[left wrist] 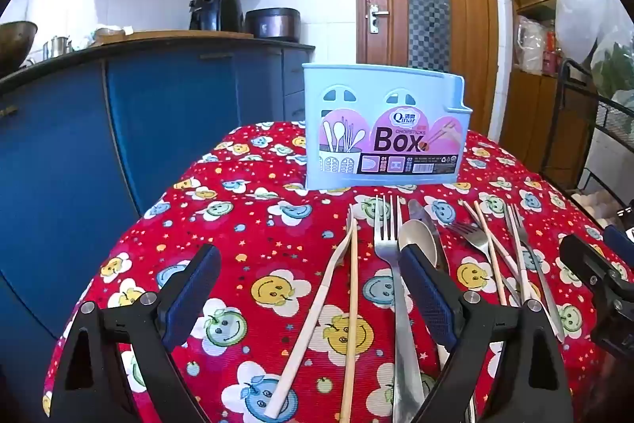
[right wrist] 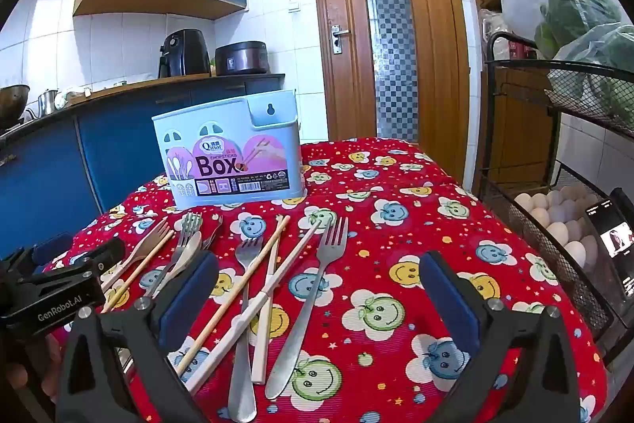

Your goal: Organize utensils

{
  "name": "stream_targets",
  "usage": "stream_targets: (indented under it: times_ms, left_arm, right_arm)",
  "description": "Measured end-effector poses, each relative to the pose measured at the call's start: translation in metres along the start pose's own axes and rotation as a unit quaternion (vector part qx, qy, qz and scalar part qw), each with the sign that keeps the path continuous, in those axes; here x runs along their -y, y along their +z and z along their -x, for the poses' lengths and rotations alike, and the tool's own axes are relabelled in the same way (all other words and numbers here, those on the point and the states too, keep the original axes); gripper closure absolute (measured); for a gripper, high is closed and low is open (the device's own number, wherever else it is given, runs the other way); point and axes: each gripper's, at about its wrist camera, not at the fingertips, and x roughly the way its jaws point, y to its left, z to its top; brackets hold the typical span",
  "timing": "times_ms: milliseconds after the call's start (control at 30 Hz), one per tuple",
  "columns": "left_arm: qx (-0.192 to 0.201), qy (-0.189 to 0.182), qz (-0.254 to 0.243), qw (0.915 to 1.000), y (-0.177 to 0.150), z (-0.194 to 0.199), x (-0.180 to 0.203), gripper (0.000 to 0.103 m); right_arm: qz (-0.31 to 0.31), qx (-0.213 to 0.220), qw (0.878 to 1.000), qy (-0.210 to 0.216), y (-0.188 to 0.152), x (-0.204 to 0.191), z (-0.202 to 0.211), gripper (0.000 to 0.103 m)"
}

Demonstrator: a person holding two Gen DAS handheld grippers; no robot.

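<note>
Between the wide, empty jaws of the left gripper (left wrist: 309, 288), a chopstick (left wrist: 350, 312) and white-handled fork (left wrist: 317, 304) are seen; one piece should be closed on squarely, then carried beyond the fingertips to the chopsticks box (left wrist: 380, 129), while the right gripper (right wrist: 317, 296) is held equally open over a steel fork (right wrist: 309, 304)

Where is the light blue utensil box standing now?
The light blue utensil box stands upright on the red tablecloth, behind the loose cutlery and before the wooden door.

Shiny metal fork (right wrist: 313, 304), ribbed cloth (right wrist: 416, 193)
</note>
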Motion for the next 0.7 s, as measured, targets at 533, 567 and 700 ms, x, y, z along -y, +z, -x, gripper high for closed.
stream_targets:
  times_ms: [533, 567, 700]
  left_arm:
    - [-0.002, -0.002, 0.003, 1.0, -0.0005, 0.0001, -0.0017, 0.011]
    - [-0.002, -0.002, 0.003, 1.0, -0.0003, -0.0001, -0.002, 0.011]
    - [-0.002, -0.003, 0.004, 1.0, -0.0001, 0.0001, -0.0023, 0.011]
  right_arm:
    - [0.0, -0.001, 1.0, 0.0, -0.0003, -0.0001, -0.0001, 0.0]
    - [0.0, -0.001, 1.0, 0.0, -0.0003, -0.0001, -0.0002, 0.0]
    - [0.0, -0.001, 1.0, 0.0, -0.0004, -0.0002, -0.0002, 0.0]
